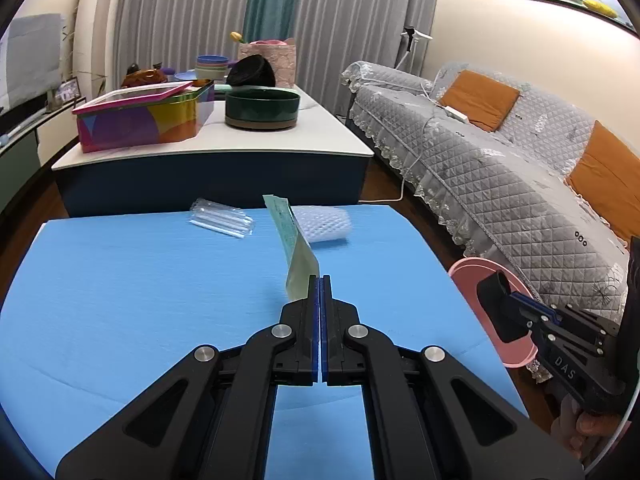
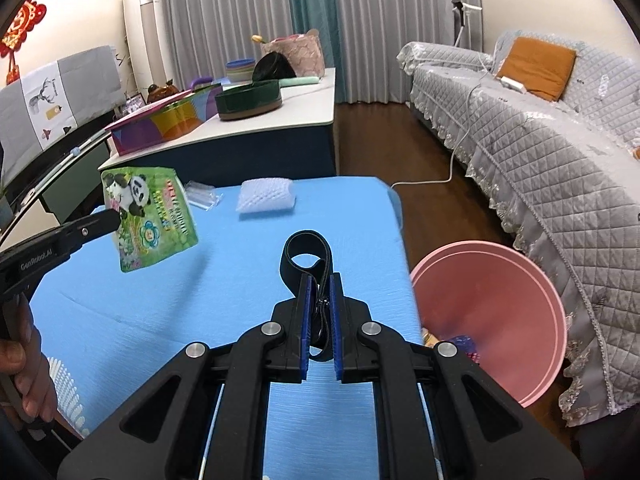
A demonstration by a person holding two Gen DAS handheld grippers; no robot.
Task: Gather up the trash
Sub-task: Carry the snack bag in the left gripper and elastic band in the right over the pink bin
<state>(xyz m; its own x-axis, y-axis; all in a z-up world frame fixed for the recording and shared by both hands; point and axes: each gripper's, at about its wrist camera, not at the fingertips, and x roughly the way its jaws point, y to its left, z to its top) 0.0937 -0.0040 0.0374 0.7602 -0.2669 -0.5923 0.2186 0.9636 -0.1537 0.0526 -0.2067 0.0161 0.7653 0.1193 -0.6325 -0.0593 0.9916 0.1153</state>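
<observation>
Right now the blue table (image 2: 160, 320) has bare surface across the lower half of both frames; its right edge drops beside the pink bin (image 2: 492, 320), near the grey sofa (image 2: 540, 168). A clear wrapper (image 1: 222, 218) and white foam net (image 1: 324, 222) lie near its far edge. Left hand-held gripper (image 1: 320, 280), tilted downward, is clamped on a green panda pouch (image 2: 150, 216) held above the table. Right hand-held gripper (image 2: 320, 280), also tilted downward, pinches a black looped strap (image 2: 306, 256).
</observation>
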